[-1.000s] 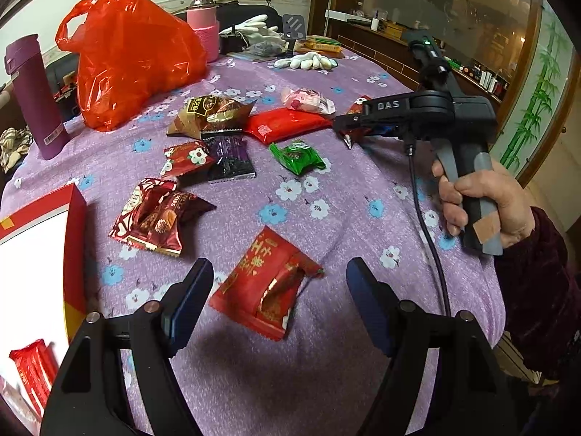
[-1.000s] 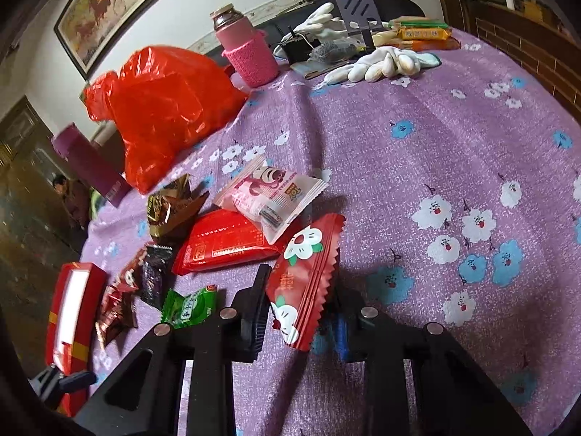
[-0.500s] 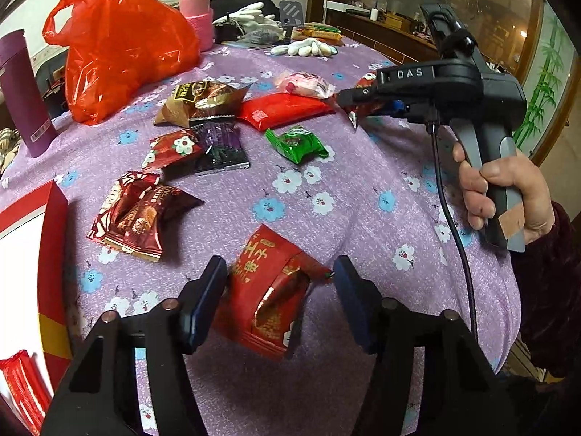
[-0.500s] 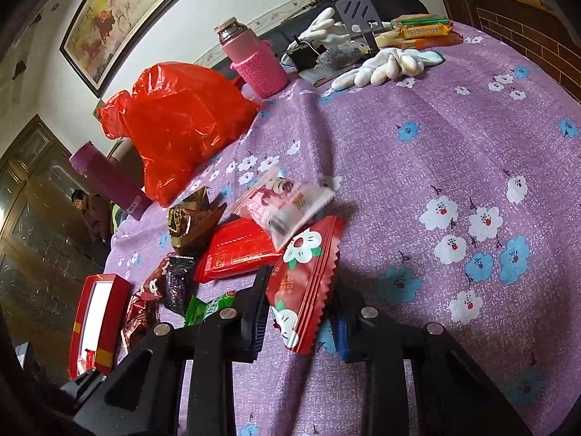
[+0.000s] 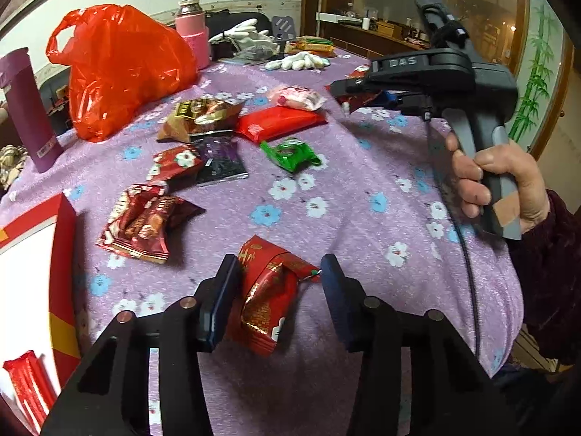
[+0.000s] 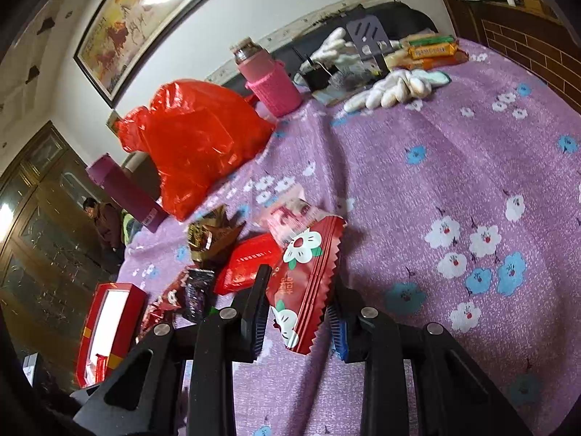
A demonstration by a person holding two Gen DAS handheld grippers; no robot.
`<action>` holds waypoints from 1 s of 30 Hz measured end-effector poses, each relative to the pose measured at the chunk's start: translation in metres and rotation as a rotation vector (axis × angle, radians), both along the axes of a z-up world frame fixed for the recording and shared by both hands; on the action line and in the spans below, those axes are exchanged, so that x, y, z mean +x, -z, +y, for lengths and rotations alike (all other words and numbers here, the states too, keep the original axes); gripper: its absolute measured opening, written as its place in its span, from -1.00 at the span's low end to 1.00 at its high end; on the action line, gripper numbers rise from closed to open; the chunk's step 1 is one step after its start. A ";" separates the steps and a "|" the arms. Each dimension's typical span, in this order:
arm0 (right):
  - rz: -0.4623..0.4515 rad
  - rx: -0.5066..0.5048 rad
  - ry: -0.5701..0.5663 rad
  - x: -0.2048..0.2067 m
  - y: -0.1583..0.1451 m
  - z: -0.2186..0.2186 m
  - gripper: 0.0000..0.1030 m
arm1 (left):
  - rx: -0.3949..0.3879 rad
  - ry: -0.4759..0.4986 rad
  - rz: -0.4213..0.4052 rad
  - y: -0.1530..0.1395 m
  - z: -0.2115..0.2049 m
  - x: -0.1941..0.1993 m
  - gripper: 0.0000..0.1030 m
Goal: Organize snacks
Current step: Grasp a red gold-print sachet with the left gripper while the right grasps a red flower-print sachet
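A red-and-gold snack packet (image 5: 268, 301) sits crumpled between the pads of my left gripper (image 5: 277, 267), low over the purple flowered cloth (image 5: 363, 196). The jaws are closing; the left pad presses its side and the right pad meets its folded corner. My right gripper (image 6: 297, 312) is shut on a red packet with white flowers (image 6: 308, 276), held edge-up above the cloth. In the left wrist view a hand holds that right gripper (image 5: 348, 89) at the upper right. A red box (image 5: 65, 239) with a white inside stands at the left, a red packet (image 5: 25, 381) in it.
Loose snacks lie mid-table: green (image 5: 290, 152), flat red (image 5: 279, 123), gold (image 5: 199, 112), dark purple (image 5: 218, 160), dark red (image 5: 141, 221), pink (image 5: 297, 96). At the back are an orange-red bag (image 5: 120, 69), purple bottle (image 5: 29, 109), pink flask (image 5: 192, 32) and white gloves (image 5: 297, 61).
The left jaws have narrowed onto the red-and-gold packet, which has bunched up from lying flat. The right gripper has tilted upward slightly, still holding its flowered packet.
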State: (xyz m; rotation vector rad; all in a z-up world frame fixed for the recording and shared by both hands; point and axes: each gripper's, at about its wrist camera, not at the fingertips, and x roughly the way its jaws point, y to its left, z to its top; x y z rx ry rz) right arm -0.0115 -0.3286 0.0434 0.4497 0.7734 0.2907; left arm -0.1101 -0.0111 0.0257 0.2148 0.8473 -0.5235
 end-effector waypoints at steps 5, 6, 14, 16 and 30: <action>-0.014 0.001 -0.005 -0.002 -0.003 0.001 -0.42 | 0.011 -0.014 0.021 0.003 0.005 0.008 0.05; -0.010 0.005 -0.005 -0.001 -0.003 0.001 -0.42 | 0.037 -0.029 0.022 0.006 0.003 0.009 0.10; 0.003 0.009 -0.002 0.000 -0.001 -0.001 -0.40 | 0.038 -0.050 0.052 0.014 0.008 0.006 0.25; 0.005 0.014 -0.002 0.000 -0.001 -0.001 -0.40 | 0.035 -0.052 0.047 0.014 0.010 0.005 0.01; 0.058 -0.025 -0.051 0.005 0.010 0.011 -0.42 | -0.006 -0.044 0.025 0.004 0.004 0.000 -0.22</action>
